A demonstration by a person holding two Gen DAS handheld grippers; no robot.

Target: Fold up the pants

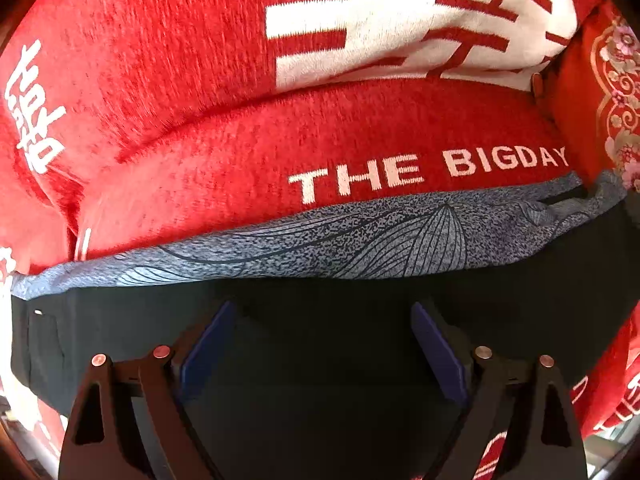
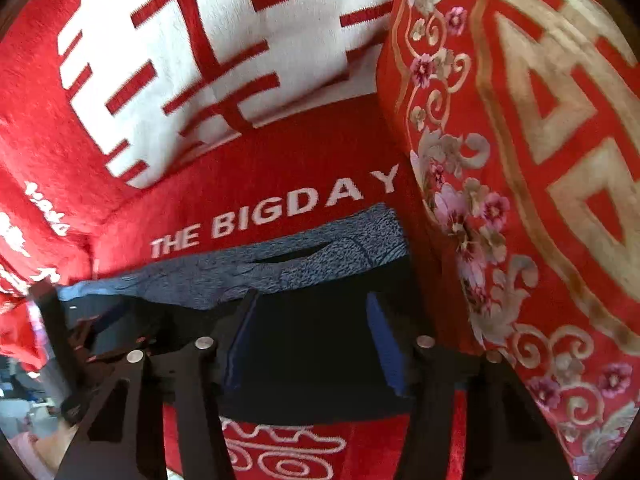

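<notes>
Hovering both grippers over dark pants (image 1: 320, 320) on red blanket (image 1: 200, 80) | left gripper (image 1: 324, 340) wide open, empty | right gripper (image 2: 308, 336) half open, empty | risk: pinching blanket too, near pillow (image 2: 520, 160)

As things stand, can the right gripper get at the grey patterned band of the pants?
Probably yes. The right gripper sits open over the dark pants, and the grey patterned band lies uncovered just ahead. The embroidered cushion crowds only one side.

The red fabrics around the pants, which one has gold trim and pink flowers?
The embroidered cushion right of the pants. The plush cover has only white lettering.
</notes>
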